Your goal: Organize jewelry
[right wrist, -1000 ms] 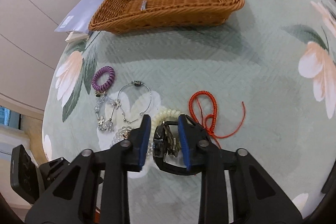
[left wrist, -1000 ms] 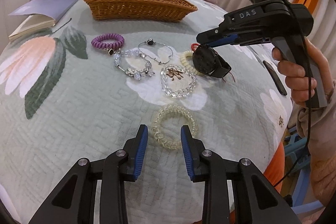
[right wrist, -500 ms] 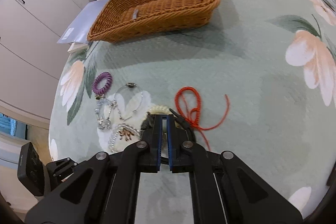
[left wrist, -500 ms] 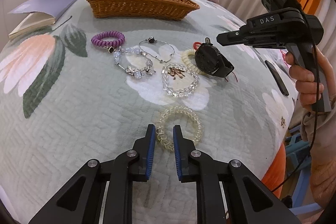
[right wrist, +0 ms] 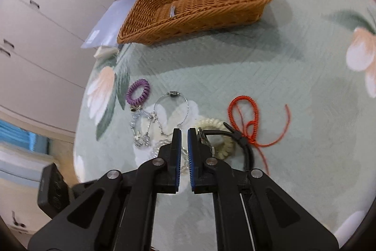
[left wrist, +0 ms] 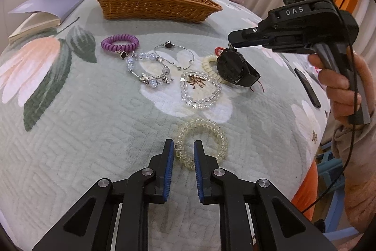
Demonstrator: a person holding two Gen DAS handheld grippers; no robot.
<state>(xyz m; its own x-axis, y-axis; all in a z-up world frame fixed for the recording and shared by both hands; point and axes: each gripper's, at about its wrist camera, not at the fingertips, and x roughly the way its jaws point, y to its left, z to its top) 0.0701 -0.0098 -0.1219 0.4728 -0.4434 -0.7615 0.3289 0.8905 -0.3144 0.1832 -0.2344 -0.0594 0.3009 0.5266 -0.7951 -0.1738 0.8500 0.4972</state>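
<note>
Left gripper [left wrist: 184, 152] pinches the clear coil band [left wrist: 201, 139] on the quilt [left wrist: 70, 133], short of the basket [left wrist: 155, 4]. Right gripper [right wrist: 184, 133] sits nearly closed, gripping nothing, beside the watch [left wrist: 235, 67]. Risk: 1 thin springy coil slips out on lifting.

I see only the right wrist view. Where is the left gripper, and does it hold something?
Observer: The left gripper has just been closing. Its pads pinch the near side of a clear coil band that lies on the bed cover.
Operator: In my view the fingers hide the watch face. How does the watch sit?
Observer: The watch stands tilted on its edge, partly over a cream coil band, just under the tip of the right gripper.
Operator: Is anything else on that side?
Observer: A flat dark thing, maybe a phone, lies beyond the watch near the bed's edge.
</note>
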